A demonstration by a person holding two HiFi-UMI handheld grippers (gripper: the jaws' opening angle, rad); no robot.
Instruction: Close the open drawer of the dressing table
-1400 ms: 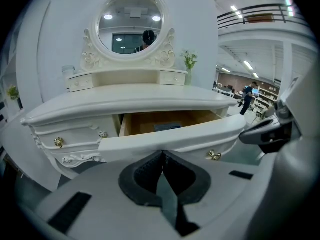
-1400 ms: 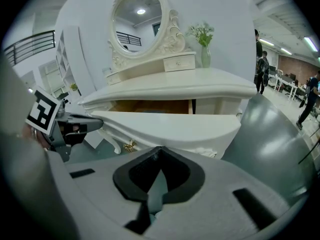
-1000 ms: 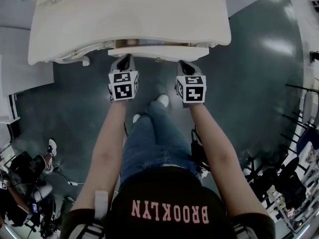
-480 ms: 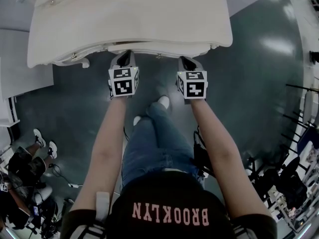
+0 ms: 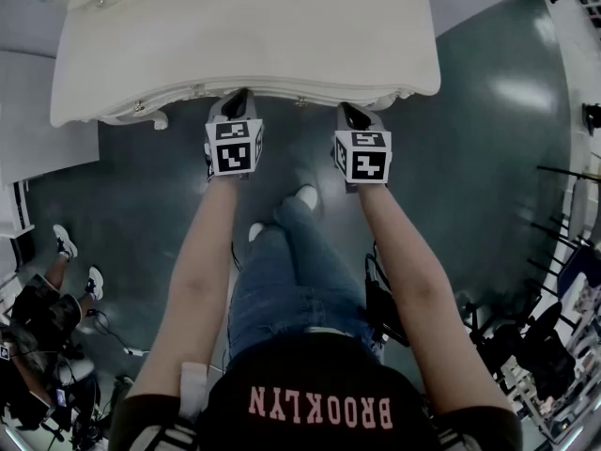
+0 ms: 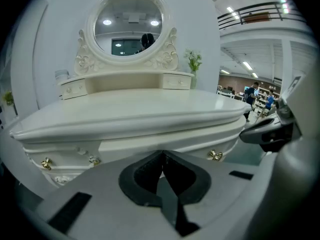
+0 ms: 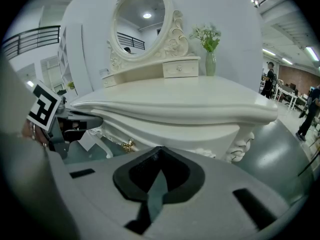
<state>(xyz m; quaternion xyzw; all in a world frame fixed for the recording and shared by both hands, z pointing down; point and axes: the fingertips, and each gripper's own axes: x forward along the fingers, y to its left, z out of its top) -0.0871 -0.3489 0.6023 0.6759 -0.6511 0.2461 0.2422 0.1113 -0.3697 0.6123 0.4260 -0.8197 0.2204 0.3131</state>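
The cream dressing table [image 5: 244, 36] fills the top of the head view, and its middle drawer [image 5: 296, 94] sits pushed in under the tabletop's front edge. My left gripper [image 5: 237, 103] and right gripper [image 5: 350, 114] both point at the drawer front, tips right against it or just short of it. In the left gripper view the jaws are shut at the tips [image 6: 162, 154], with nothing between them, in front of the drawer front [image 6: 165, 143]. The right gripper [image 7: 160, 151] is likewise shut and empty below the drawer front [image 7: 195, 130].
Gold knobs [image 6: 215, 155] [image 7: 129, 145] flank the drawer. An oval mirror [image 6: 129, 24], small upper drawers and a vase of flowers [image 7: 210, 54] stand at the table's back. The person's legs and shoes [image 5: 305, 195] are below the grippers. Cables and another person [image 5: 42, 299] lie lower left, equipment [image 5: 549, 346] lower right.
The drawer, which stuck out from the table a second ago, has slid in under the tabletop. Both grippers moved forward with it.
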